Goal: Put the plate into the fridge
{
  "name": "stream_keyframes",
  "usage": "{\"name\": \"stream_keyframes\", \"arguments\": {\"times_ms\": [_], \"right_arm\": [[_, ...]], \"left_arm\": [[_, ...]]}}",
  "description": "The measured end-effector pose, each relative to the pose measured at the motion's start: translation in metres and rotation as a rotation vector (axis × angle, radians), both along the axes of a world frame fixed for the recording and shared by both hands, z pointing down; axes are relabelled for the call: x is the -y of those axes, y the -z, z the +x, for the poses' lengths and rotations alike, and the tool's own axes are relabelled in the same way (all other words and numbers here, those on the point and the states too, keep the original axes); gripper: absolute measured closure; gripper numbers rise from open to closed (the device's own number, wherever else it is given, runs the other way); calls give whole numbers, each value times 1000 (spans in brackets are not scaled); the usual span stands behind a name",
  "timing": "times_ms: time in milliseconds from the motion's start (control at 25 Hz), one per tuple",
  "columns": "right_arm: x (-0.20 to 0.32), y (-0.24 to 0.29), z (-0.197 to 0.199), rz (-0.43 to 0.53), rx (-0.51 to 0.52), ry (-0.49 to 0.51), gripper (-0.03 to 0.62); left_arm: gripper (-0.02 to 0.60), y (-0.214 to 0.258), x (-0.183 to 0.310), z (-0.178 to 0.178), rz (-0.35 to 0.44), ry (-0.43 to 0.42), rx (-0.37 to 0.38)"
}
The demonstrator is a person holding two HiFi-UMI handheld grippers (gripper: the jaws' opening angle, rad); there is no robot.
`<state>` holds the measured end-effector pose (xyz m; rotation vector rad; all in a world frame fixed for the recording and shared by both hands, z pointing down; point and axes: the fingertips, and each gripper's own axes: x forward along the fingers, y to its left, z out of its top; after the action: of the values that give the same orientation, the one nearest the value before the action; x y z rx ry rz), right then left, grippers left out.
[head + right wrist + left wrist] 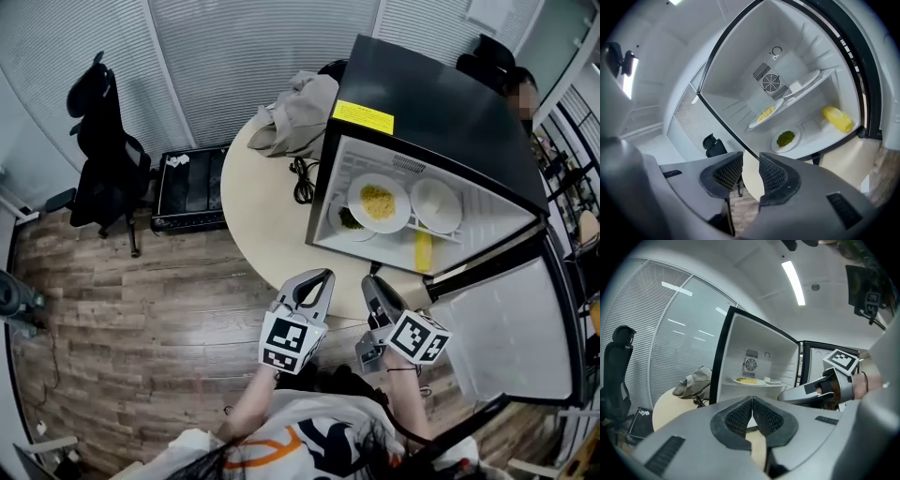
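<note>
The black fridge [441, 103] stands open on the round table [258, 220]. On its shelf sit a white plate of yellow food [379, 202] [765, 115] [747, 380] and an empty white plate [436, 205] [806, 80]. Below them lie a plate of green food [352, 220] [786, 139] and a yellow item [424, 251] [837, 119]. My left gripper [317, 277] [752, 401] is shut and empty, in front of the fridge. Beside it, my right gripper [368, 279] [751, 161] holds a narrow gap between its pads with nothing in it.
The fridge door [511, 328] swings out to my right. A grey cloth [295, 117] and a black cable [302, 178] lie on the table left of the fridge. A black office chair [103, 141] and a black case [192, 187] stand on the wood floor at left.
</note>
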<state>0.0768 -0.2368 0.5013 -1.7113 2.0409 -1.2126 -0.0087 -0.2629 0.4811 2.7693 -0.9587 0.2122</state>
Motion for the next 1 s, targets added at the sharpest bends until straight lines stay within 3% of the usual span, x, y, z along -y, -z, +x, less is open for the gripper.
{"name": "stream_keyframes", "arguments": {"times_ms": [480, 1000], "right_arm": [[-36, 3, 18, 11, -22, 75, 523], [-124, 7, 46, 60, -9, 209, 545]], "left_arm": [[568, 14, -35, 13, 9, 73, -13], [568, 21, -138, 62, 43, 129, 33]]}}
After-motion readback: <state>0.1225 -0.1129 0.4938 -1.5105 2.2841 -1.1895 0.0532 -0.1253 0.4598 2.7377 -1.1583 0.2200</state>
